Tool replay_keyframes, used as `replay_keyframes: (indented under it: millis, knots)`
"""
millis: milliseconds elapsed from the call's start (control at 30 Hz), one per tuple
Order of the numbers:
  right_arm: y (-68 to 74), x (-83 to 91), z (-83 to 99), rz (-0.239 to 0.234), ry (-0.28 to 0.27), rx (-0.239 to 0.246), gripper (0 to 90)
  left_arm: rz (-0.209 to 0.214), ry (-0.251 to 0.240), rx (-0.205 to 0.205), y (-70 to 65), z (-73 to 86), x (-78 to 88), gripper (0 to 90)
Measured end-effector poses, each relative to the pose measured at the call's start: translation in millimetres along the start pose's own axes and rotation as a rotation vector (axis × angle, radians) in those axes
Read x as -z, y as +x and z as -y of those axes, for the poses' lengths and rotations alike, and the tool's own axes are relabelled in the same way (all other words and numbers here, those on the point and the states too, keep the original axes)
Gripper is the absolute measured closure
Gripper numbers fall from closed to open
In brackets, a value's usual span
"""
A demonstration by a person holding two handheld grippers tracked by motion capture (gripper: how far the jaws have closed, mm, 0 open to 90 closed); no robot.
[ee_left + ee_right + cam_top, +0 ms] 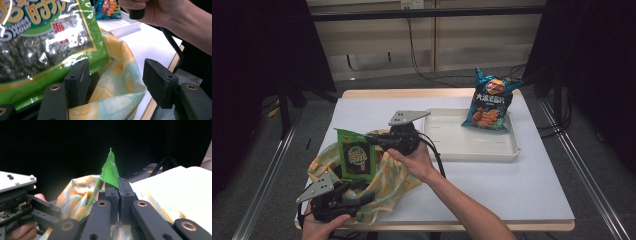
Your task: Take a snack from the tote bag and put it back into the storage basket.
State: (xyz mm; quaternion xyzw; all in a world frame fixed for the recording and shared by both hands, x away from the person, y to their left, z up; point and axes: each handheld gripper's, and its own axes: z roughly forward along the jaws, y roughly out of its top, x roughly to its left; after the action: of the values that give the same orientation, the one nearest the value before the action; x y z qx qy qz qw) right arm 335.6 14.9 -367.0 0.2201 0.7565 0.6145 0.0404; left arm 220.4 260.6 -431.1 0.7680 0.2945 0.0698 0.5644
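At table's near left edge, left gripper [343, 196] hovers over yellow-patterned cloth bag [388, 181], jaws apart, nothing pinched. Left gripper view reveals bag's rim lying loose between the spread pads, green seaweed snack packet [42, 42] rising just above. Right gripper [374, 141] clamps packet's top edge; right gripper view shows green foil squeezed between closed jaws, packet upright over bag's mouth. Farther right, white tray [472, 146] holds blue chip bag [489, 102], standing against far rim.
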Motion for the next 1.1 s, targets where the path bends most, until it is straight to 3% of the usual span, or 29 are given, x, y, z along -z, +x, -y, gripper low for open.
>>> replay_keyframes:
  millis: [367,433,633,667,767,800,833,900,1033,1067,1100]
  knots:
    - [-1.3,5.8,-10.3,0.006,-0.034,0.004,88.0,-0.006,-0.052,0.001,4.1,-6.1,5.6,34.8]
    - [-2.2,7.4,-12.1,0.009,-0.044,0.004,88.0,-0.04,-0.068,0.013,3.2,-7.7,6.8,34.7]
    - [-2.4,9.7,-18.5,0.012,-0.048,0.026,88.1,0.041,-0.063,-0.021,-0.9,-11.7,2.7,41.0]
    - [-2.0,9.6,-18.7,0.012,-0.05,0.026,88.1,0.033,-0.047,-0.032,-4.3,-12.2,-0.1,41.3]
    - [-2.5,10.6,-19.2,0.005,-0.059,0.022,88.2,0.06,-0.056,-0.028,-5.7,-13.0,-2.9,43.2]
    - [-2.7,11.1,-20.1,0.004,-0.063,0.018,88.3,0.037,-0.059,-0.023,-6.5,-13.0,-3.0,43.2]
    - [-3.1,11.7,-21.2,0.006,-0.068,0.02,88.3,0.056,-0.059,-0.028,-4.4,-13.0,-2.4,43.3]
    - [-3.5,13.2,-23.9,0.008,-0.075,0.021,88.4,0.052,-0.062,-0.02,-2.5,-12.1,-1.2,43.4]
    - [-3.9,15.2,-28.4,0.021,-0.078,0.033,88.4,0.021,-0.06,-0.014,0.1,-10.8,1.7,45.8]
    - [-4.3,16.1,-28.9,0.017,-0.085,0.028,88.4,0.044,-0.059,-0.013,1.3,-9.9,1.7,46.2]
    - [-5.3,16.7,-29.2,0.018,-0.09,0.029,88.4,0.01,-0.057,-0.008,0.5,-9.2,1.5,46.4]
